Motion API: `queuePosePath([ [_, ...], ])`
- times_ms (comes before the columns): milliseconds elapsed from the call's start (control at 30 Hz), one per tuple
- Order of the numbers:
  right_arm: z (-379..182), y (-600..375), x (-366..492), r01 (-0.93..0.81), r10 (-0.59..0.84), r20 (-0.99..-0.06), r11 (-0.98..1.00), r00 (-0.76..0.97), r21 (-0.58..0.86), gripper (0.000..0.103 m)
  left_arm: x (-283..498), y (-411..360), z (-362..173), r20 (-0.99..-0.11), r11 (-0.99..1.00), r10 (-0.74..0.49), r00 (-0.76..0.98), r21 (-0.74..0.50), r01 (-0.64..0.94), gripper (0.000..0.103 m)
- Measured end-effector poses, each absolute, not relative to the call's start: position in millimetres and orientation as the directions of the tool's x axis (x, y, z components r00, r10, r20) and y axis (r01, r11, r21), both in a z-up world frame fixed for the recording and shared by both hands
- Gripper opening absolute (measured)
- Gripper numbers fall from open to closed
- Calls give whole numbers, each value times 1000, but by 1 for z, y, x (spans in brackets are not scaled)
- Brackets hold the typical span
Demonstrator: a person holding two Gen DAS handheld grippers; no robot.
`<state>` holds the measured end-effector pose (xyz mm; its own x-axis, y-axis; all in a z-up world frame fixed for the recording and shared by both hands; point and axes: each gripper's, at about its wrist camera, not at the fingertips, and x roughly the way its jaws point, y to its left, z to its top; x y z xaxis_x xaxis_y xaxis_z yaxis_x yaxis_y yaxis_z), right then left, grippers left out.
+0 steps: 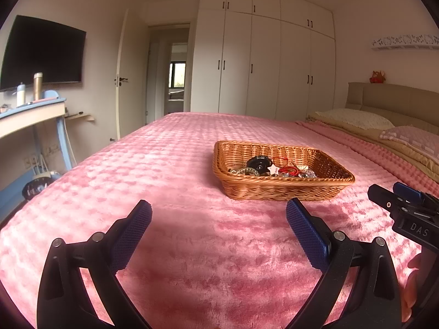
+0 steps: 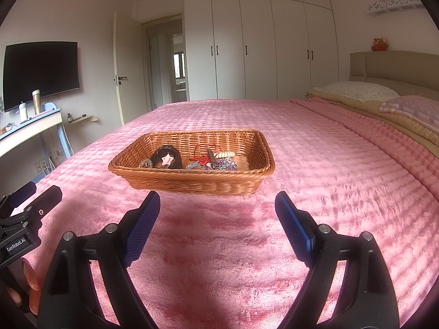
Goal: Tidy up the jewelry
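A brown wicker basket (image 2: pixel 192 183) sits on the pink bedspread (image 2: pixel 315 164) and also shows in the left wrist view (image 1: pixel 274 189). Inside lies a pile of jewelry (image 2: pixel 214 161): a black round item with a white star tag (image 2: pixel 167 159), red cord pieces (image 1: pixel 288 169), a white beaded piece (image 2: pixel 225 154) and clear beads. My left gripper (image 1: pixel 218 211) is open and empty, above the bedspread, short of the basket and to its left. My right gripper (image 2: pixel 217 203) is open and empty, just in front of the basket's near rim.
Pillows (image 2: pixel 356 90) and a beige headboard (image 2: pixel 397 68) are at the right. A desk with bottles (image 1: pixel 30 112) and a wall TV (image 1: pixel 44 52) stand at the left. White wardrobes (image 2: pixel 260 41) and a door (image 2: pixel 123 68) are behind the bed.
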<state>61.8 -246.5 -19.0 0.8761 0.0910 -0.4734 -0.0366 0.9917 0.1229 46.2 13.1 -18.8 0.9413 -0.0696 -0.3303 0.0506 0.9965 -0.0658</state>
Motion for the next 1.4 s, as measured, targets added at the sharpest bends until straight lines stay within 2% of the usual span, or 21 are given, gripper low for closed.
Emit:
queuePosePath([
  [1400,-17,-245,59,-32,82,-467,993,880,114,81,45,13,-18,-323,997,-71,944,-59,55,95],
])
